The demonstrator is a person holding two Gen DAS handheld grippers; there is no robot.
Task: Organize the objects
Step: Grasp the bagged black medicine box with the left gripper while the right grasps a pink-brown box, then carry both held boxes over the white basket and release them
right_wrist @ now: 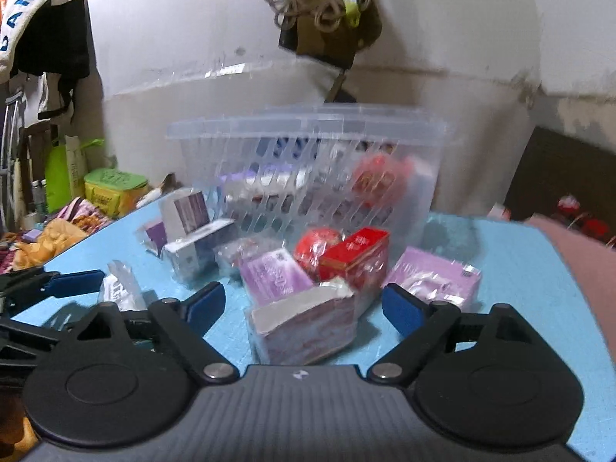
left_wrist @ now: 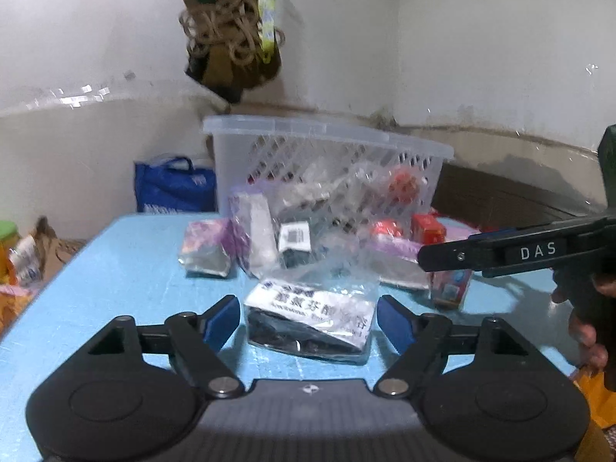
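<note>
Wrapped packets scattered on a blue surface (left_wrist: pixel 127 269) before a clear basket (left_wrist: pixel 327 142).
The left gripper (left_wrist: pixel 308 323) straddles a bagged packet (left_wrist: pixel 312 319), released; the right gripper (right_wrist: pixel 302 306) gapes around a near box (right_wrist: pixel 304 323), untouched.

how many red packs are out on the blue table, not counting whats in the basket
2: a round red pack and a red box touching on its right, both in front of the basket. More red shows through the basket wall, and others may be hidden behind the purple packs.
</note>
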